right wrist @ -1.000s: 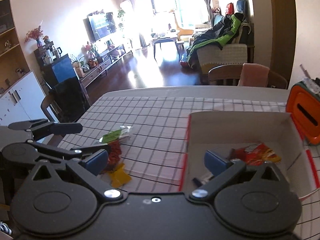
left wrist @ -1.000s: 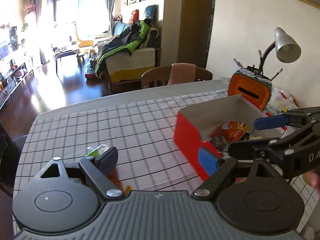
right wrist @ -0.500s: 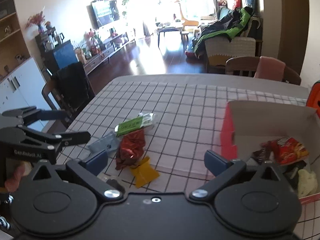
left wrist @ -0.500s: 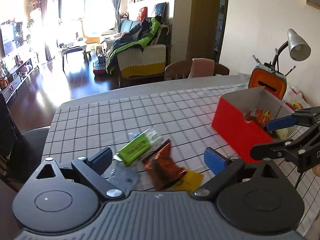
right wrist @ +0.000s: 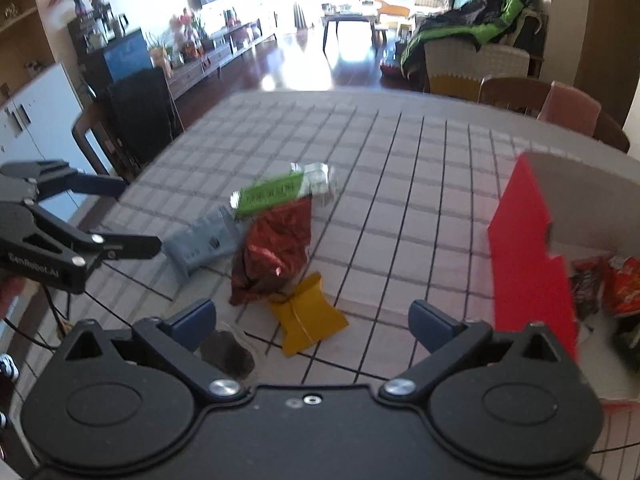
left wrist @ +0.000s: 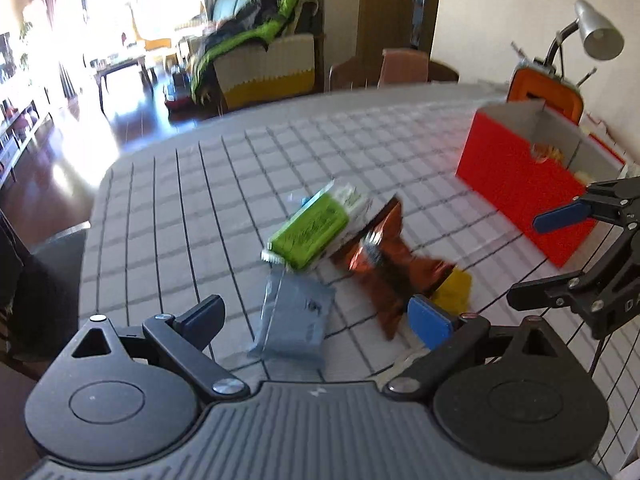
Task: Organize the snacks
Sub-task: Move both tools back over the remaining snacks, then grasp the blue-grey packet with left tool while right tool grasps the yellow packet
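A small heap of snacks lies on the checked tablecloth: a green packet [left wrist: 310, 236] [right wrist: 272, 198], a grey packet [left wrist: 294, 314] [right wrist: 204, 244], a dark red foil bag [left wrist: 384, 260] [right wrist: 276, 254] and a yellow packet [left wrist: 454, 294] [right wrist: 308, 314]. My left gripper [left wrist: 320, 316] hangs open just short of the grey packet, nothing between its fingers. My right gripper [right wrist: 312, 318] is open too, its jaws wide above the yellow packet. A red box [left wrist: 516, 188] [right wrist: 532, 256] with white inner walls stands to the right and holds several snack bags.
An orange container [left wrist: 548, 92] and a grey desk lamp [left wrist: 596, 32] stand behind the box. Chairs line the table's far edge and left side. A dark round patch [right wrist: 228, 350] lies on the cloth under my right gripper.
Both grippers swung left and down, away from the red box and toward the snack heap, which now fills the middle of both views. The left jaws spread a little wider.
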Demonstrator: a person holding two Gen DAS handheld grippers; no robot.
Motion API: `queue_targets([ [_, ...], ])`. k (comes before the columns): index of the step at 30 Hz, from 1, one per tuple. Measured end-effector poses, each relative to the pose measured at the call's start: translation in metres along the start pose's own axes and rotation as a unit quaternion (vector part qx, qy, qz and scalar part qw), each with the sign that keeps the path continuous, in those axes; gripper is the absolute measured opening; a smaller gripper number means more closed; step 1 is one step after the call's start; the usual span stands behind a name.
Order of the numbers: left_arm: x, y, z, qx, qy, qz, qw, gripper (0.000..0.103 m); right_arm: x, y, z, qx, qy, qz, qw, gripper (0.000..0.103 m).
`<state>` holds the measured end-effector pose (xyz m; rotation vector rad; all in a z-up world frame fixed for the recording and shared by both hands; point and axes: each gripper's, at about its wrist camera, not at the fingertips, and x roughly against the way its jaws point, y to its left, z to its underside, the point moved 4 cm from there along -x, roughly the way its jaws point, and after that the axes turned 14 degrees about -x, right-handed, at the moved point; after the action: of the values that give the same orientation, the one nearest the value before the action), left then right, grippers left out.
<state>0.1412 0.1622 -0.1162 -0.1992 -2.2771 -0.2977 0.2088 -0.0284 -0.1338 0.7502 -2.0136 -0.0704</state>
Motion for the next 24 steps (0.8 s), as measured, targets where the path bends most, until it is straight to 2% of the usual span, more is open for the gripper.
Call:
queue_targets([
  [6, -0.03, 0.01, 0.01, -0.005, 0.036, -0.002, 0.9993, 0.099, -0.031, -0.001, 0.002, -0.003, 0.028, 0.009, 1.0, 0.101],
  [13, -0.06, 0.008, 0.011, -0.035, 0.079, 0.005, 0.9963, 0.099, -0.058, 0.002, 0.004, 0.043, 0.051, 0.034, 0.997, 0.093],
  [19, -0.074, 0.012, 0.014, -0.023, 0.091, 0.004, 0.9956, 0.099, -0.07, 0.005, 0.002, 0.06, 0.062, 0.033, 0.996, 0.084],
  [24, -0.078, 0.013, 0.013, -0.018, 0.091, 0.001, 0.9957, 0.098, -0.075, 0.006, 0.002, 0.072, 0.067, 0.035, 0.995, 0.07],
])
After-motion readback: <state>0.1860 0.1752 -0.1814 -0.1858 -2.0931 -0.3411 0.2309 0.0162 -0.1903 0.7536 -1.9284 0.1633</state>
